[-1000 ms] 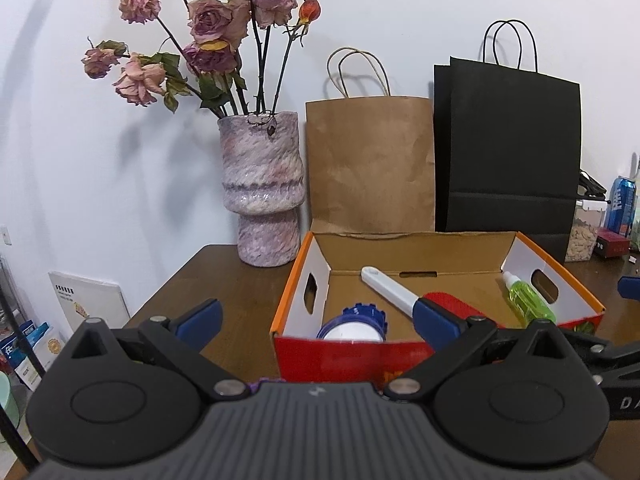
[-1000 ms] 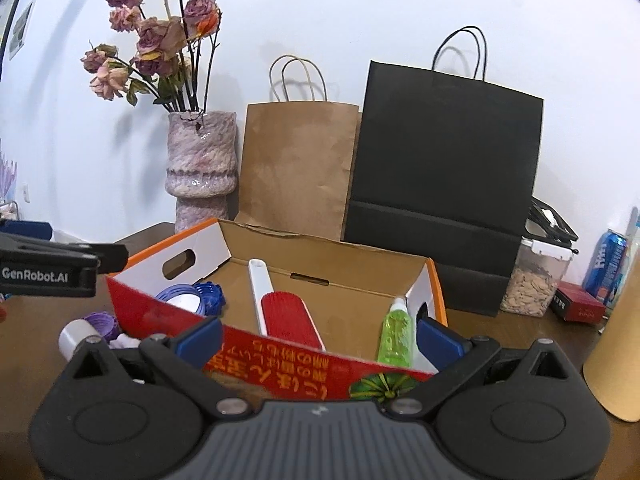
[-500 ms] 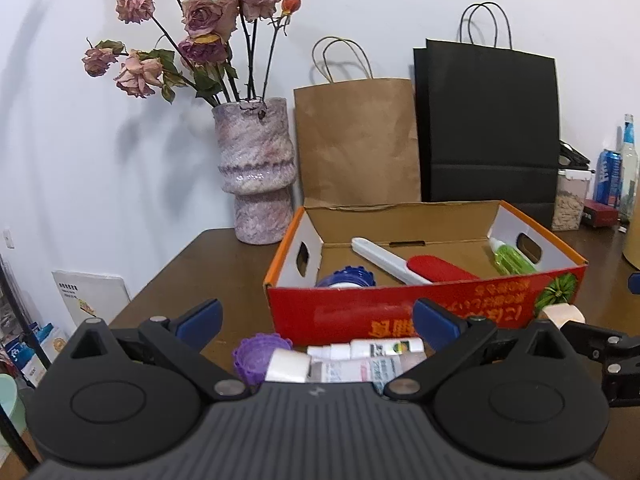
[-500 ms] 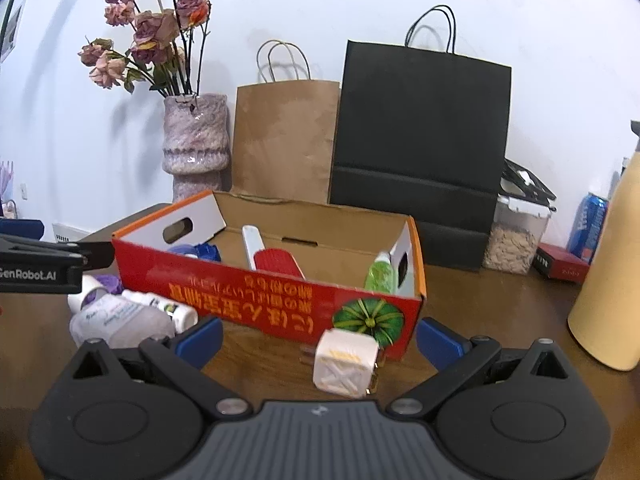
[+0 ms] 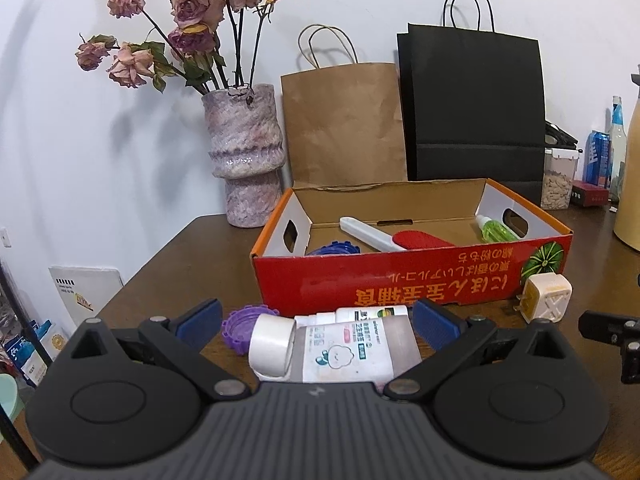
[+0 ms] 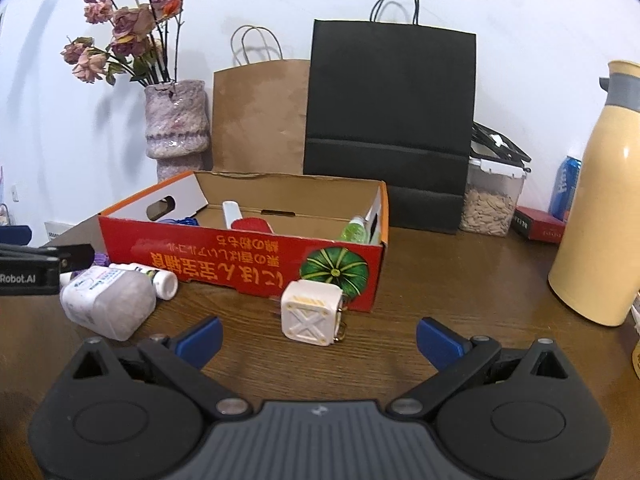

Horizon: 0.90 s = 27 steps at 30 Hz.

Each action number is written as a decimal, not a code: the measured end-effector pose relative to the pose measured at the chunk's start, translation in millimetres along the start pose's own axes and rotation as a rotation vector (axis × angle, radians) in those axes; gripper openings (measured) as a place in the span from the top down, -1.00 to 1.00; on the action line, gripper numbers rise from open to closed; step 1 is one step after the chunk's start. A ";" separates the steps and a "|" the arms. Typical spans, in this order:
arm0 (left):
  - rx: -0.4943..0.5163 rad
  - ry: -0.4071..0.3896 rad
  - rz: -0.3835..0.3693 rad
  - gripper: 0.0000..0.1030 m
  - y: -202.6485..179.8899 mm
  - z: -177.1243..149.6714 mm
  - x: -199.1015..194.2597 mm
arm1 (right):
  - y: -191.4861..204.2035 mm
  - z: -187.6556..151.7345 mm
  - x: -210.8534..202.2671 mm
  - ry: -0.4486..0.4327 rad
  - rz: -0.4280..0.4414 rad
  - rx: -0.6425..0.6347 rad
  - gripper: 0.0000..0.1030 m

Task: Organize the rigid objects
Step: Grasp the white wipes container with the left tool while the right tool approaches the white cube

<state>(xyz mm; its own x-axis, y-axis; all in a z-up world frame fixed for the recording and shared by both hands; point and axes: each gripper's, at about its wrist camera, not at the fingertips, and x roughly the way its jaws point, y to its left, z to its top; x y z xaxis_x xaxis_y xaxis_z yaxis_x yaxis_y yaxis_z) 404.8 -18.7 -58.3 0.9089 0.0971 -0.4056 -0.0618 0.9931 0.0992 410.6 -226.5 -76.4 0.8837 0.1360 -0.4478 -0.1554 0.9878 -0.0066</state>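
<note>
both hand-held grippers, left (image 5: 316,316) and right (image 6: 318,334), spread wide, holding nothing. four loose items on the tabletop (image 6: 440,280) before the red box (image 6: 248,258): one plug cube (image 6: 313,313), light and stiff, best pinched across flat sides; one large bottle (image 5: 352,350), likely slippery; one slim bottle (image 6: 162,280); one purple cap (image 5: 240,326). three or more lie inside.

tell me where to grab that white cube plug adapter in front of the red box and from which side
Take the white cube adapter across its two flat side faces, coming straight in from the front with the right gripper, which is open and already lined up with it. The metal prongs stick out low at the sides, so I'd close above them. The red box right behind rules out a rear approach.
</note>
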 end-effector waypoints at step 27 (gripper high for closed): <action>-0.043 0.122 -0.089 -1.00 -1.7 -10.3 31.6 | -3.7 -9.1 18.5 0.050 -0.001 0.064 -1.00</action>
<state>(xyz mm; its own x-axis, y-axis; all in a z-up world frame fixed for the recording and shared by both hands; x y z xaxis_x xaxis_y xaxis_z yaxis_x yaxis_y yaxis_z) 429.3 -16.7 -80.7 0.8547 0.0133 -0.5189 -0.0034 0.9998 0.0201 423.5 -228.3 -92.9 0.8603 0.1323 -0.4923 -0.1241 0.9910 0.0494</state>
